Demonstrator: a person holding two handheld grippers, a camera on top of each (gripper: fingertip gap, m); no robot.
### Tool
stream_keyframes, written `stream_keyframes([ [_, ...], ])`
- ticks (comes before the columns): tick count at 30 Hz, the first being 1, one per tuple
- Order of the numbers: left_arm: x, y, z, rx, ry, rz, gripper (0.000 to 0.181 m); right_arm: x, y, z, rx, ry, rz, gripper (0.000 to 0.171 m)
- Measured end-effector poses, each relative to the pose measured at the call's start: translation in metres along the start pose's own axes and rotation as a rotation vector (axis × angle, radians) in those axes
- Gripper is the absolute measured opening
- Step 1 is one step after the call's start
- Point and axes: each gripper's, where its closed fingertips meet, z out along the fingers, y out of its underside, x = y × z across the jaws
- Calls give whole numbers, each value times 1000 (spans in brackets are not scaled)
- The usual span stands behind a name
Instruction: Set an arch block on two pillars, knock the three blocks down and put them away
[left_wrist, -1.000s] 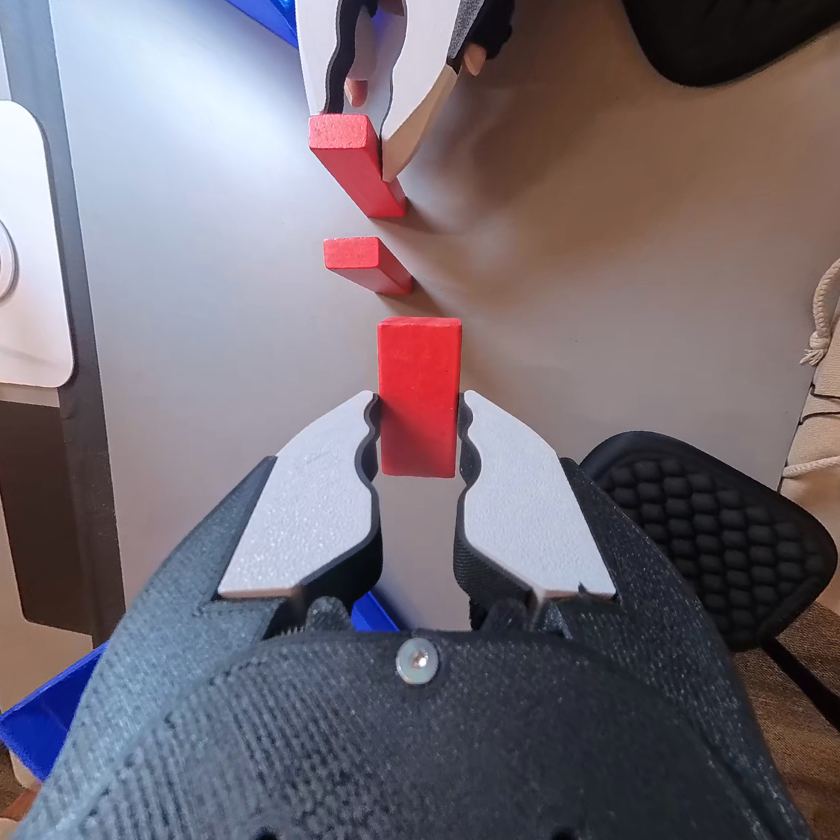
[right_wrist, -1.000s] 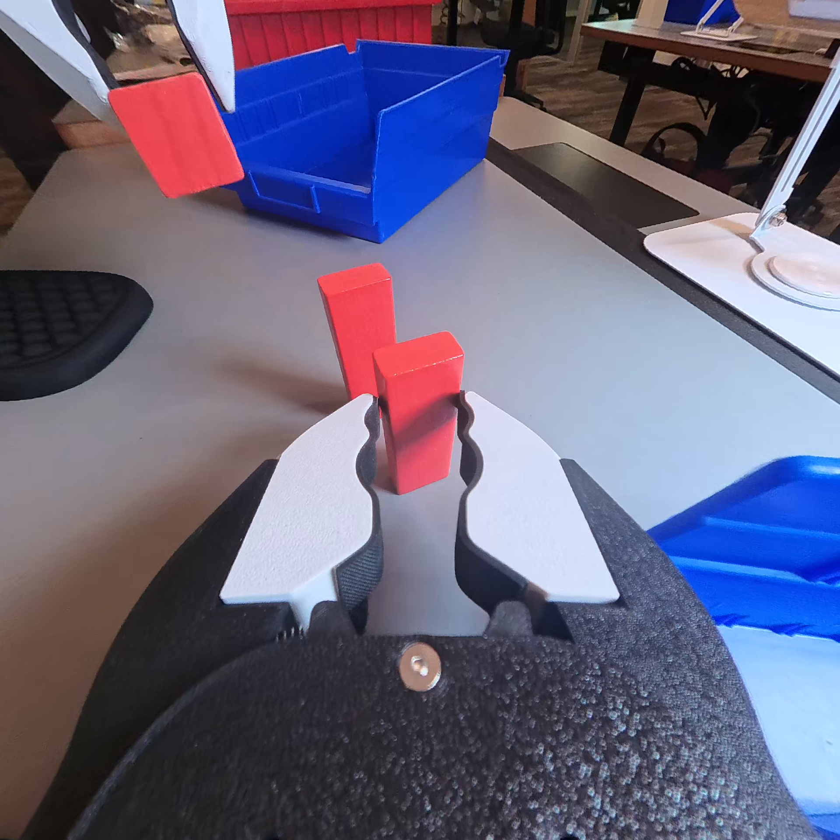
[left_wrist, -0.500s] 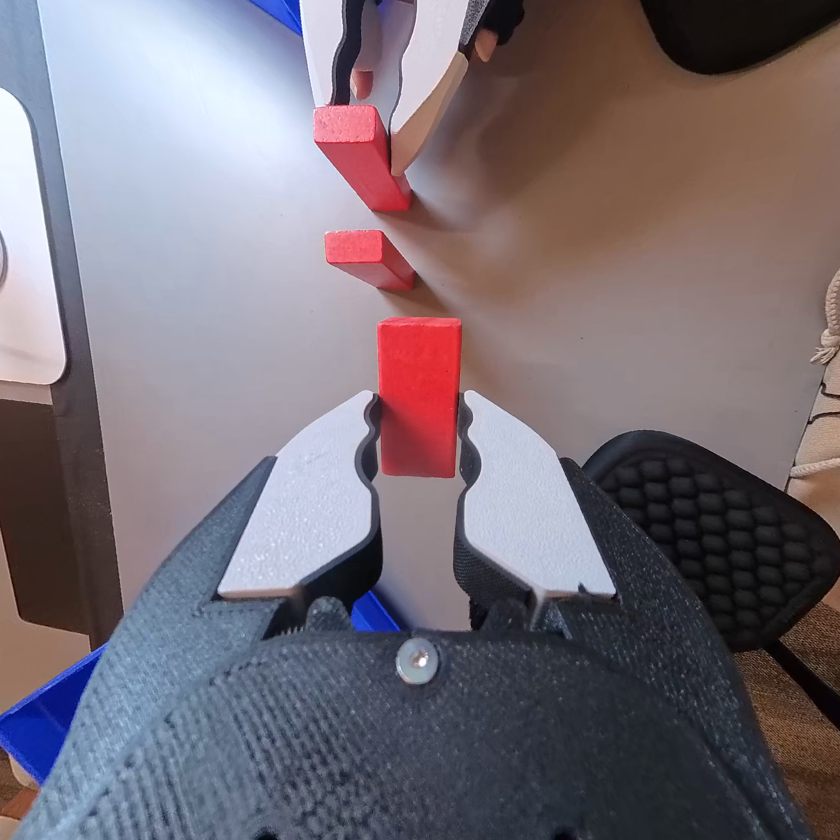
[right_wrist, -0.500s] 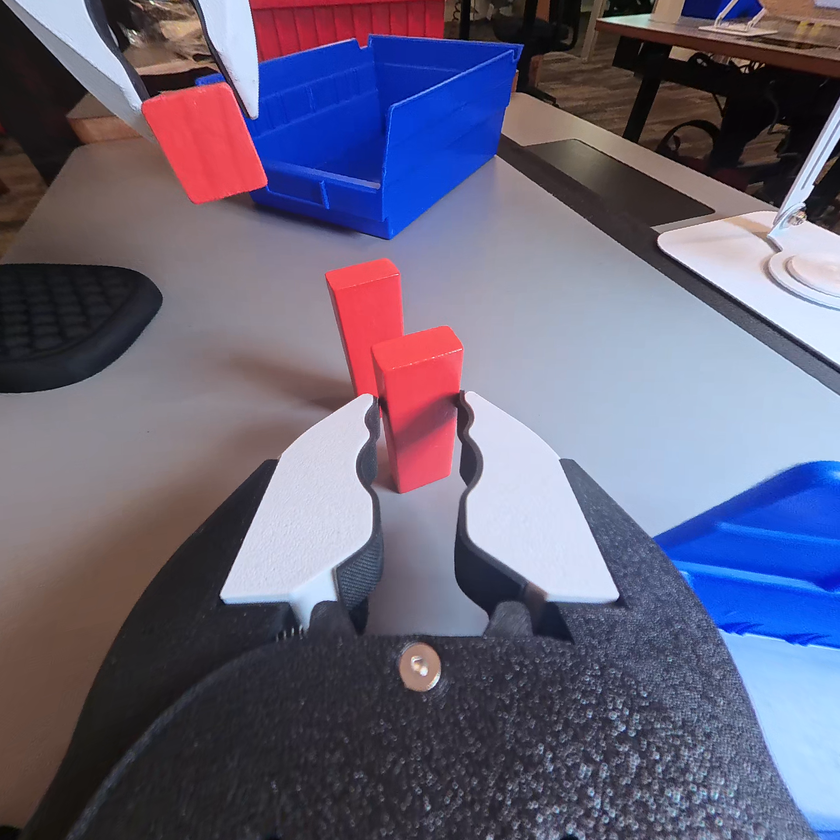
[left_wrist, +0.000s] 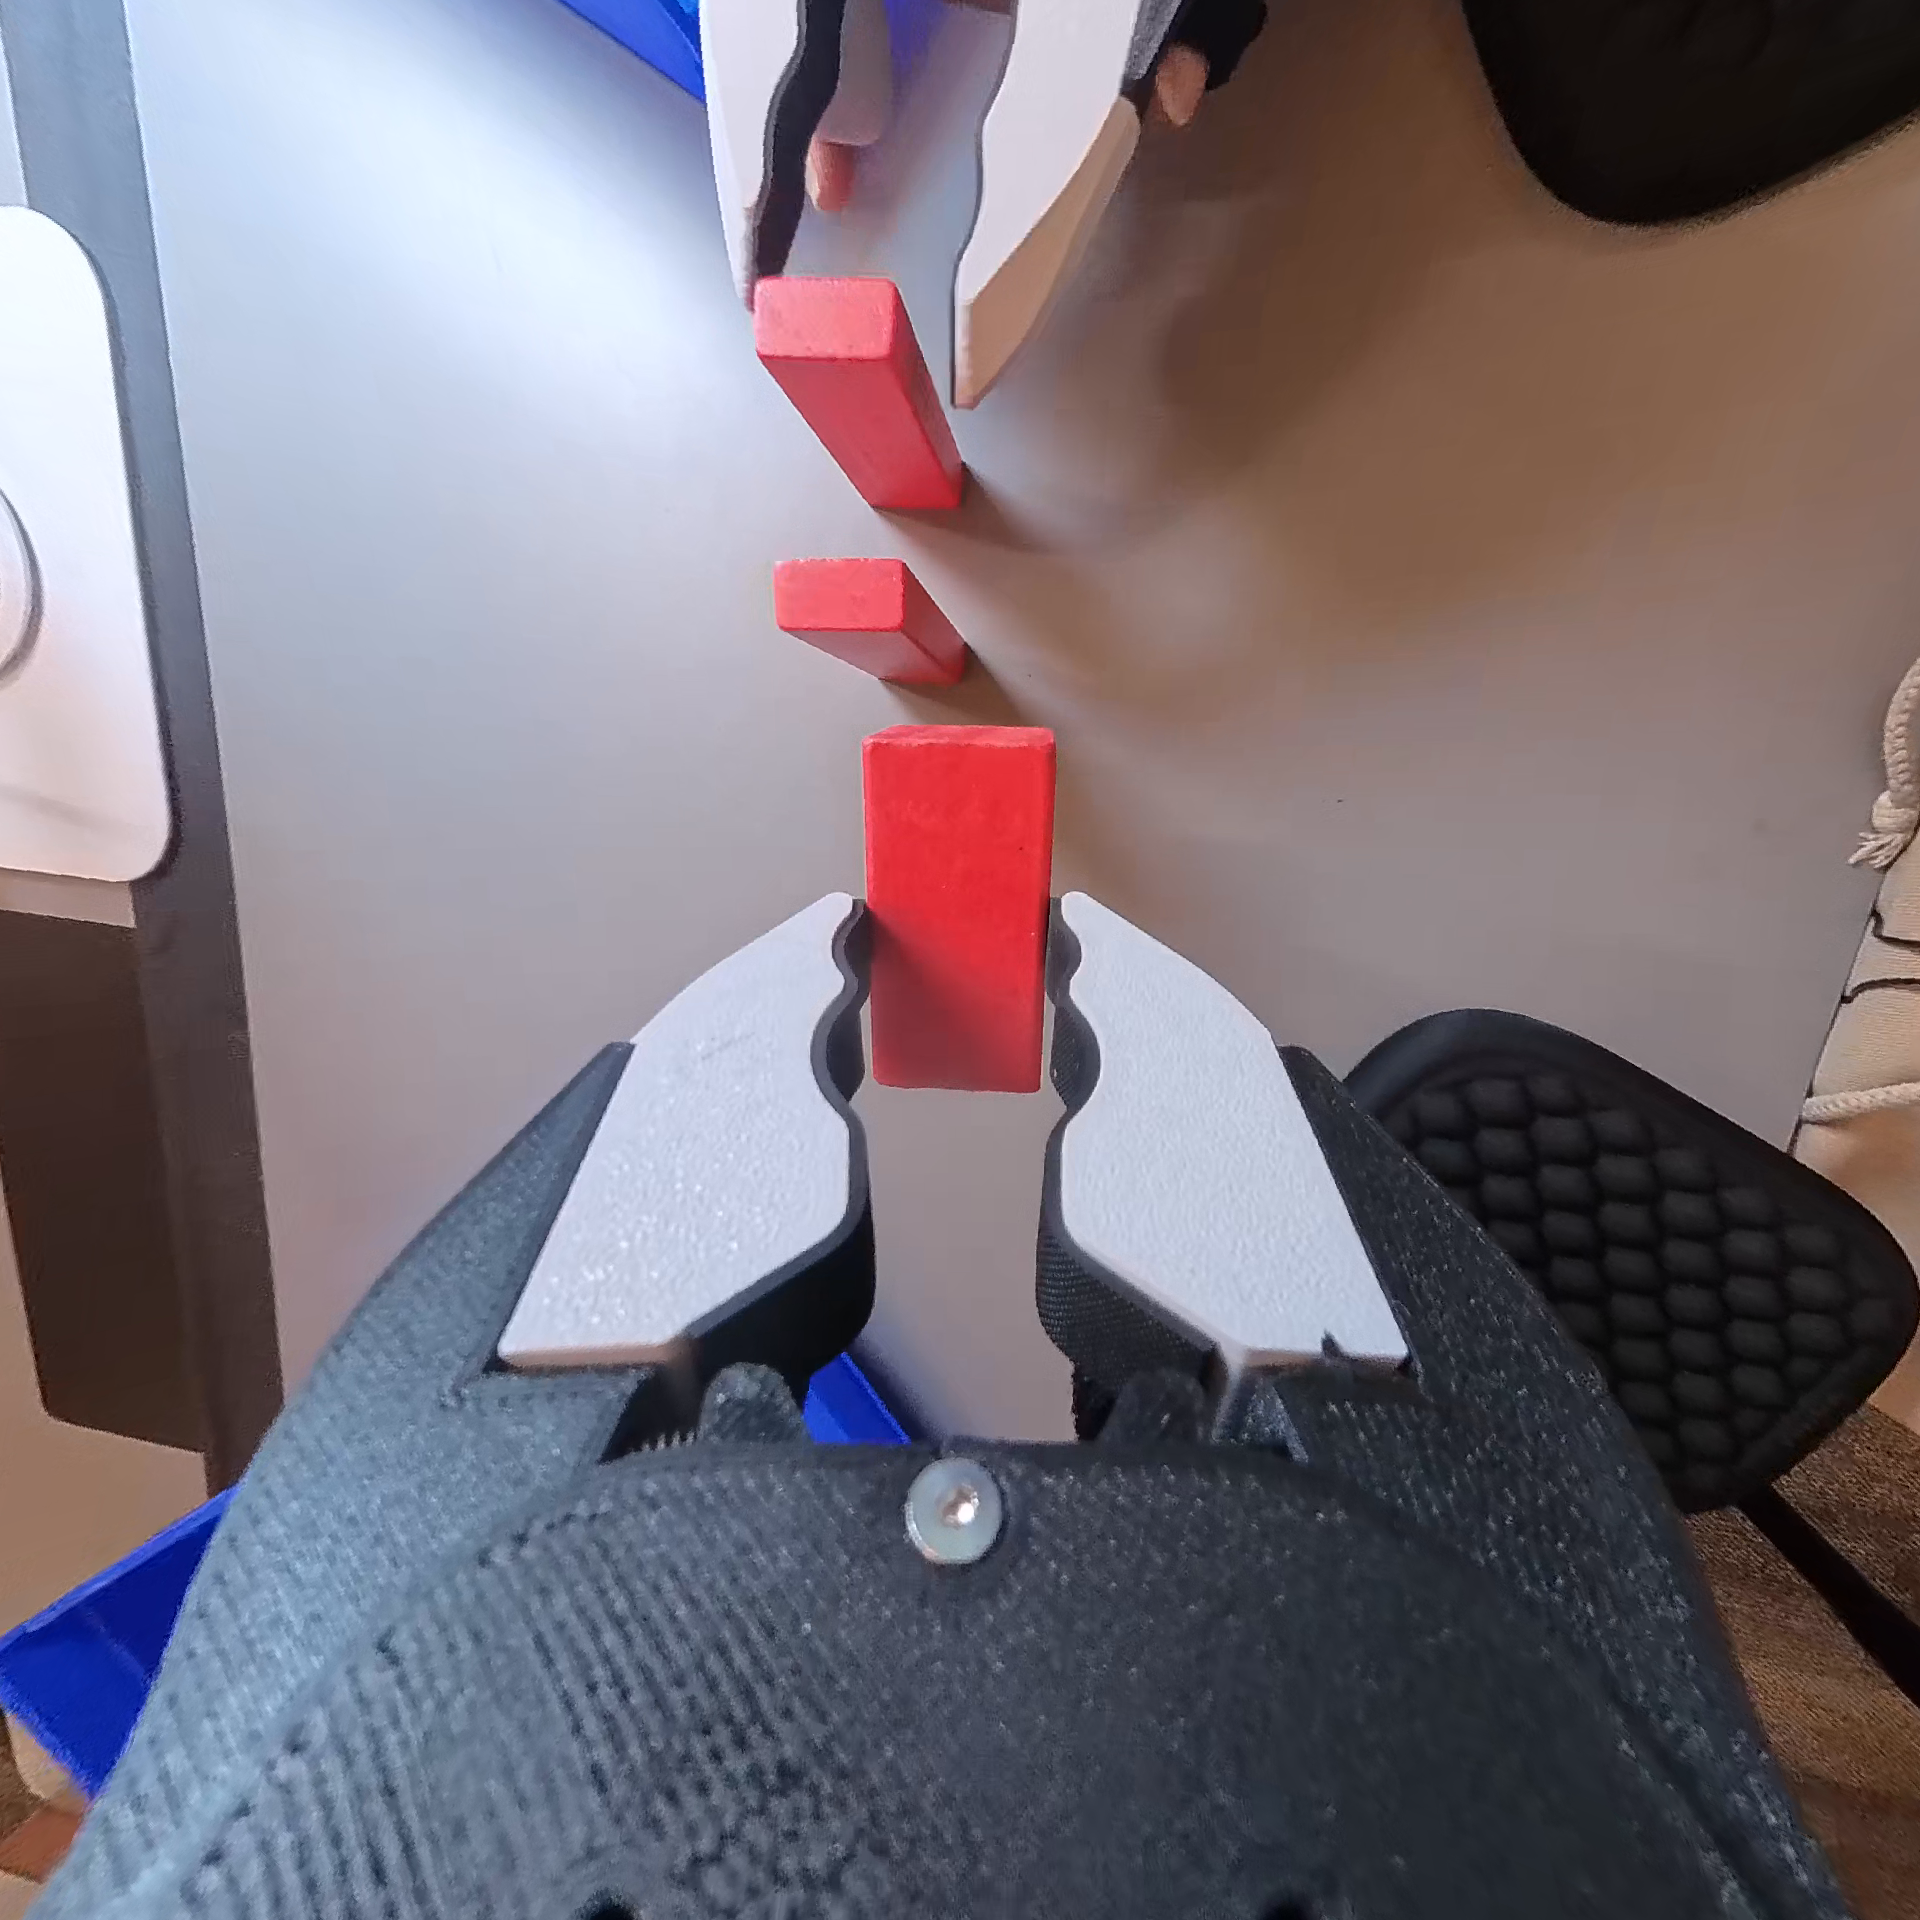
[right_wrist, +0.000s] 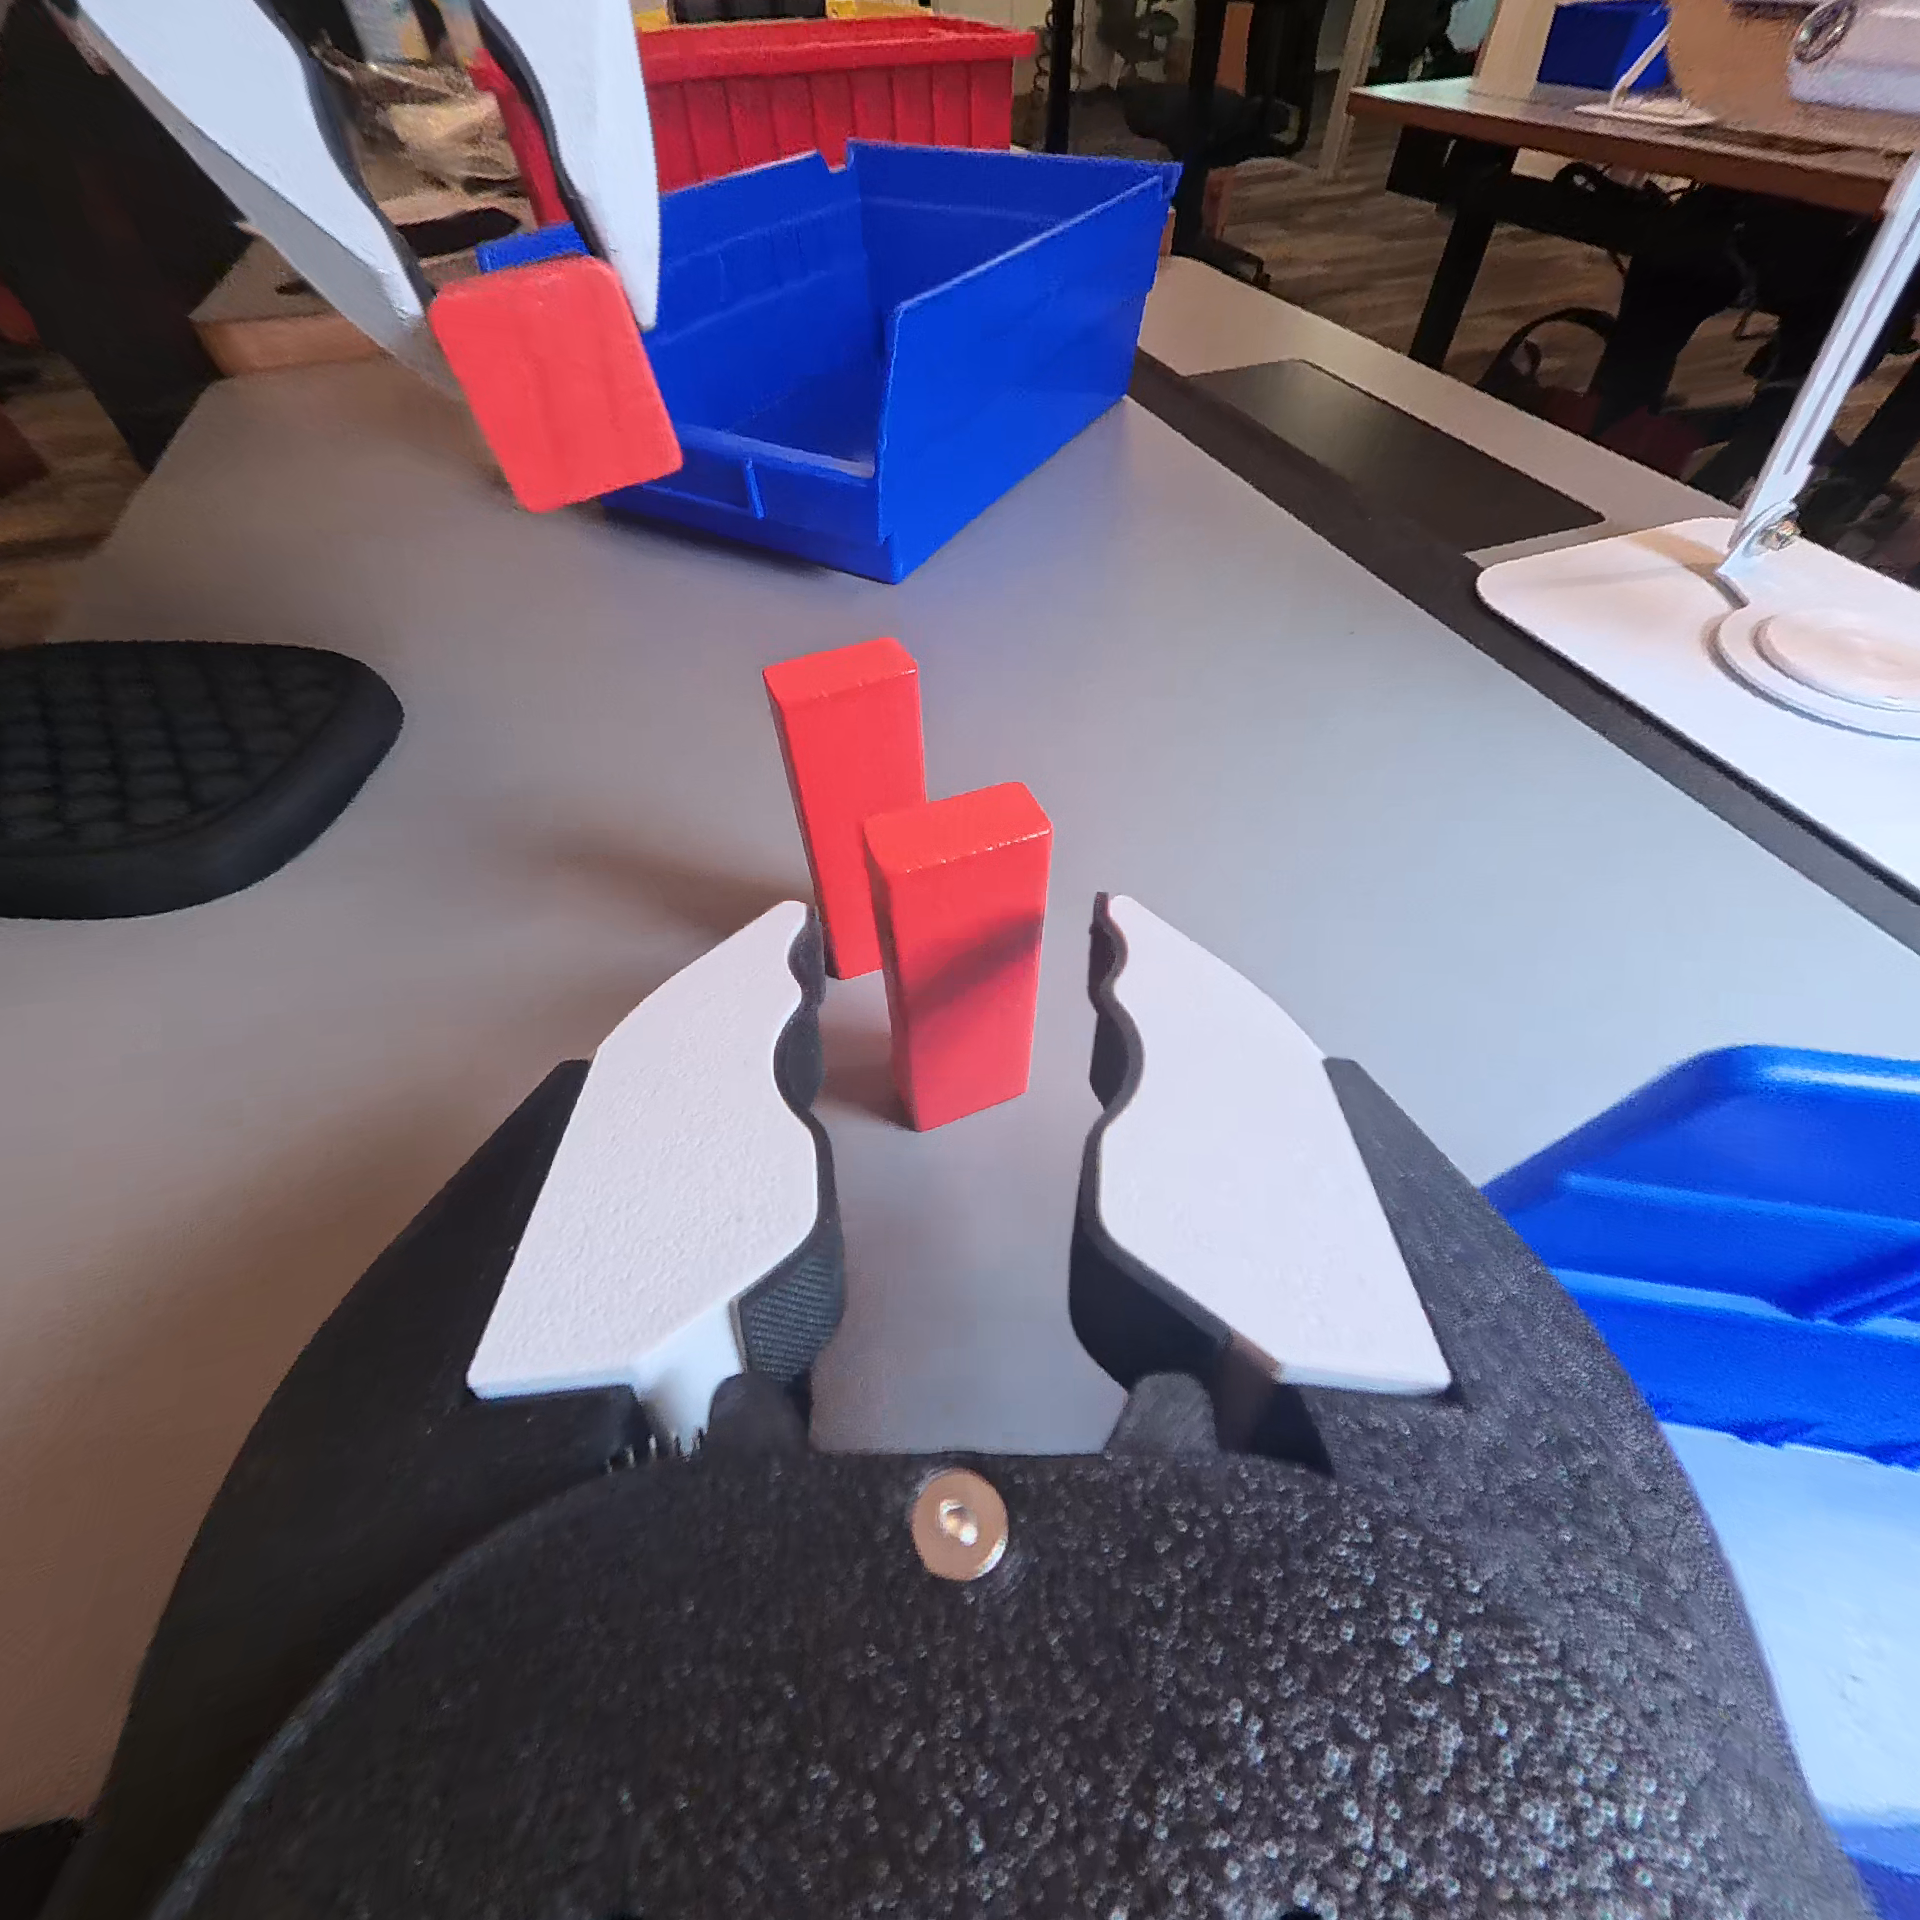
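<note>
A: State the jaws and the block positions.

B: Left gripper (left_wrist: 954, 909) pinches the third block (left_wrist: 956, 914) across its narrow faces, clear above the table (left_wrist: 468, 520); right gripper (right_wrist: 948, 914) stands spread around the near pillar (right_wrist: 961, 951), touching neither side; far pillar (right_wrist: 847, 800) stands upright just behind it.

A: Handling properties?

B: Judged rigid, light painted wood; smooth faces may slip; grip mid-length across the flat sides; upright pillars likely tip under a slight nudge; lower the block gently.
</note>
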Motion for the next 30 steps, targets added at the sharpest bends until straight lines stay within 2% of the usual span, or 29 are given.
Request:
stream_keyframes([
  [6,-14,-27,0,9,-18,24,33,0,-4,-12,-13,31,-14,49],
  [12,-26,-49,5,10,-26,51,33,-4,13,5,-63,-25,-19,45],
  [19,-30,-46,8,-23,-26,51,33,-2,16,14,-71,-60,-22,41],
  [22,-30,-42,9,-32,-24,52,33,-2,17,15,-81,-69,-23,34],
  [30,-29,-39,9,-43,-26,50,33,-2,17,17,-77,-91,-35,33],
])
